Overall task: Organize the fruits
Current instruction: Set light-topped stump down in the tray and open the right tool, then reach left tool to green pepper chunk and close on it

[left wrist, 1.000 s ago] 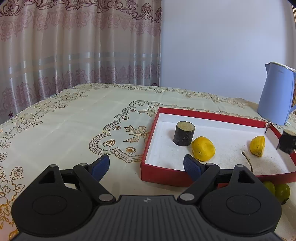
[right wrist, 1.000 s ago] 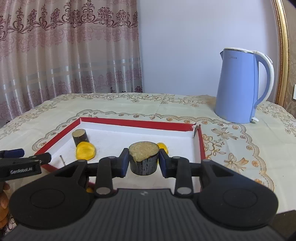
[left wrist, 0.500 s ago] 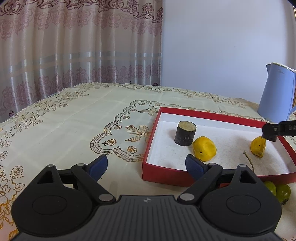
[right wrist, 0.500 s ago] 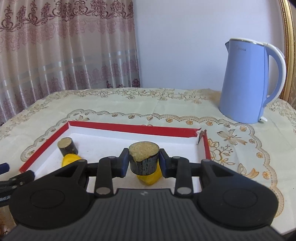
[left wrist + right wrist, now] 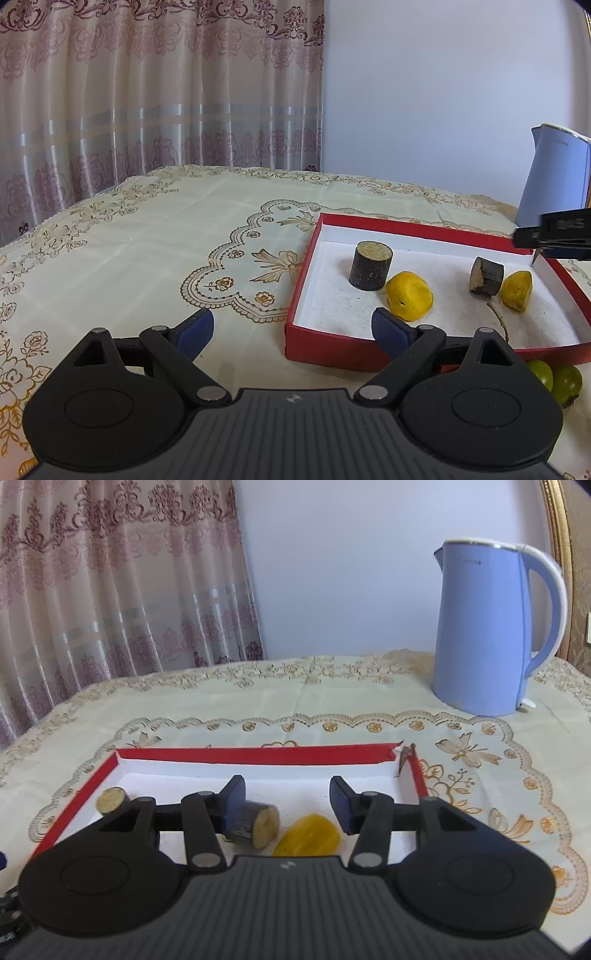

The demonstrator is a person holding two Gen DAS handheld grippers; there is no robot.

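Both claws, left (image 5: 291, 326) and right (image 5: 287, 799), gaped, holding nothing; only the left view showed grapes (image 5: 554, 380) outside the box (image 5: 406, 356).

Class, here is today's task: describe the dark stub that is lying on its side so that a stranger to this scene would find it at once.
Start at the red box with the white floor on the patterned tablecloth. Inside, toward the blue kettle end, a tipped dark stub rests against a small yellow fruit piece. Unlike the upright stub by the bigger yellow piece, it shows its pale cut end sideways.
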